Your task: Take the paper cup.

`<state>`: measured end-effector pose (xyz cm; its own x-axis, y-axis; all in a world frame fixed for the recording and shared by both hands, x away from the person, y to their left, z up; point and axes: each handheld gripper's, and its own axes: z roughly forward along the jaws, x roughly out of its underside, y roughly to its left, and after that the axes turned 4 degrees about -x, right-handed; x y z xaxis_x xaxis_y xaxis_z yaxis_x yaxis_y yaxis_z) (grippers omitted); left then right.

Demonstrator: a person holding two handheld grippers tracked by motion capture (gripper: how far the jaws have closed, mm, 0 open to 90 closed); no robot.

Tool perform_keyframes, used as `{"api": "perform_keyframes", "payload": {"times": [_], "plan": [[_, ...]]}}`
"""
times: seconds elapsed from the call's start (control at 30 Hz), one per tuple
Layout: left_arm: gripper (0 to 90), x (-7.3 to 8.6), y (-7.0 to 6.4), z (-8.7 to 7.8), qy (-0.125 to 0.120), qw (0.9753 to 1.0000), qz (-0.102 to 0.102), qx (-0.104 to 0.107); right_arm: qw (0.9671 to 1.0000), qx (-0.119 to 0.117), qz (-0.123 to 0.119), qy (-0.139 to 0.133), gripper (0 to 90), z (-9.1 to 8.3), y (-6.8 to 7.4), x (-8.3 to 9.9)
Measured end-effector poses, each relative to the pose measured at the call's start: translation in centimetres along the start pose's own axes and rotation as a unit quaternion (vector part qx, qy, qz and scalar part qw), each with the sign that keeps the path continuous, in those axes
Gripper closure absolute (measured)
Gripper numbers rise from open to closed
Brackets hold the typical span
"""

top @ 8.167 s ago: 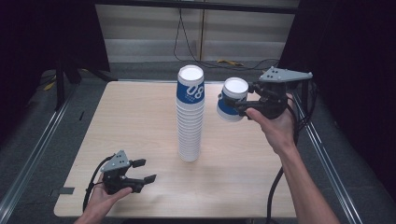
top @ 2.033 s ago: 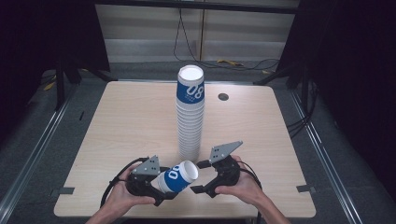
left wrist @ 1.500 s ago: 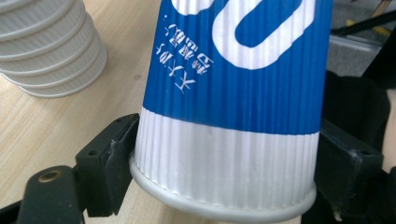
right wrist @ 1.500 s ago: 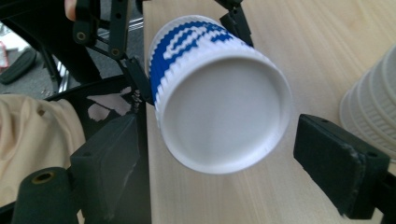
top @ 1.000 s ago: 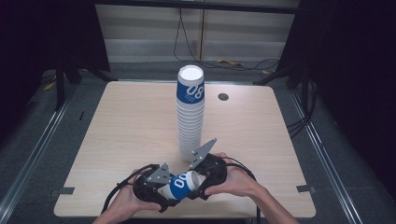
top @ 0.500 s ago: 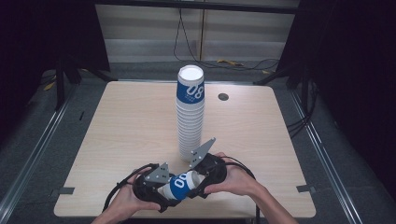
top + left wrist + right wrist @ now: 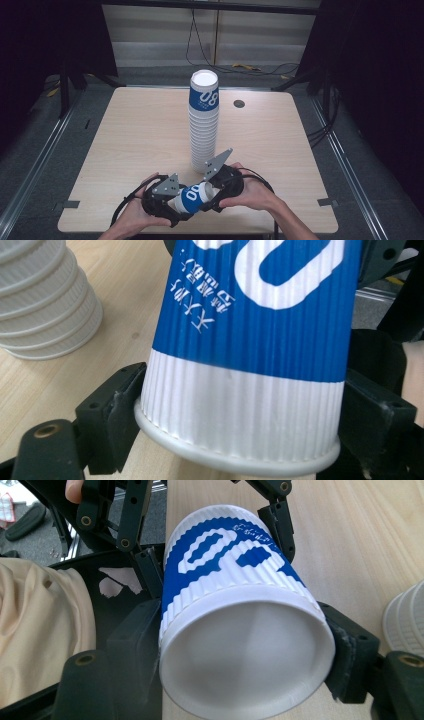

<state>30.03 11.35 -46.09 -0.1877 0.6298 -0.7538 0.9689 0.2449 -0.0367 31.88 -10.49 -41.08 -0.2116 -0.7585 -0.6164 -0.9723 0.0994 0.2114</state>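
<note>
A blue-and-white ribbed paper cup lies on its side just above the table's front edge, held between both grippers. My left gripper is shut on its white band by the rolled lip; up close the cup sits between the left gripper's jaws. My right gripper is shut on the other end, where the cup's white round end faces the camera between the right gripper's jaws. The left gripper clasps the blue part farther off.
A tall stack of upturned matching cups stands mid-table, right behind the grippers; its base rings appear as the stack and the stack. A round cable hole lies at the back. The wooden table has bare room left and right.
The right gripper brought the cup from beside the stack's top down to the front edge, where the left gripper came onto it. In the last second hardly anything moved.
</note>
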Motion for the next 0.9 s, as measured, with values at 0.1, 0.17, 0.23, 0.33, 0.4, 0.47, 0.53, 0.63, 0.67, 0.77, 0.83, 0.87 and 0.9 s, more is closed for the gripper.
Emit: {"api": "perform_keyframes", "payload": {"times": [0.1,0.17,0.23,0.33,0.4,0.47,0.53,0.63,0.67,0.77,0.83,0.87,0.9], "plan": [[14.9,0.0,0.0,-0.1,-0.006,1.0000,-0.001,0.001,1.0000,0.001,0.001,-0.002,28.2,-0.2,0.0,0.0],[14.9,0.0,0.0,-0.1,-0.011,0.9999,-0.004,0.003,1.0000,0.001,-0.001,-0.004,28.2,-0.2,0.1,0.0],[14.9,0.0,0.1,-0.1,-0.013,0.9999,0.000,0.004,1.0000,0.001,-0.001,-0.005,28.3,-0.2,0.0,0.0],[14.9,-0.1,0.2,-0.2,-0.021,0.9997,-0.005,0.012,1.0000,-0.002,0.003,0.001,28.5,-0.2,-0.1,0.1],[15.0,-0.1,0.4,-0.4,-0.027,0.9994,-0.001,0.022,1.0000,-0.002,-0.003,0.008,28.6,0.1,0.0,0.1],[15.5,-0.2,0.3,-0.7,-0.041,0.9989,-0.010,0.018,0.9998,0.000,-0.003,0.018,28.6,0.3,0.1,0.1],[16.1,-0.2,0.6,-1.0,-0.060,0.9975,-0.027,0.025,0.9999,-0.003,-0.003,0.014,28.6,0.3,0.0,0.1],[15.8,0.1,1.1,-1.5,-0.082,0.9956,-0.039,0.023,0.9999,0.006,0.002,0.009,28.6,0.0,-0.1,0.2],[15.6,0.2,1.3,-1.7,-0.091,0.9947,-0.043,0.021,1.0000,0.005,0.000,0.008,28.6,0.0,-0.1,0.2],[15.6,0.4,1.7,-2.3,-0.112,0.9918,-0.059,0.018,0.9998,0.016,0.010,-0.003,28.6,-0.3,-0.1,0.4],[15.7,0.5,1.9,-2.6,-0.123,0.9904,-0.062,0.015,0.9994,0.025,0.017,-0.016,28.6,-0.6,-0.3,0.7],[15.7,0.5,1.9,-2.8,-0.131,0.9891,-0.065,0.018,0.9993,0.021,0.020,-0.021,28.6,-0.6,-0.4,0.8],[15.7,0.6,2.0,-2.9,-0.138,0.9880,-0.066,0.020,0.9991,0.026,0.023,-0.024,28.6,-0.7,-0.4,1.0]]}}
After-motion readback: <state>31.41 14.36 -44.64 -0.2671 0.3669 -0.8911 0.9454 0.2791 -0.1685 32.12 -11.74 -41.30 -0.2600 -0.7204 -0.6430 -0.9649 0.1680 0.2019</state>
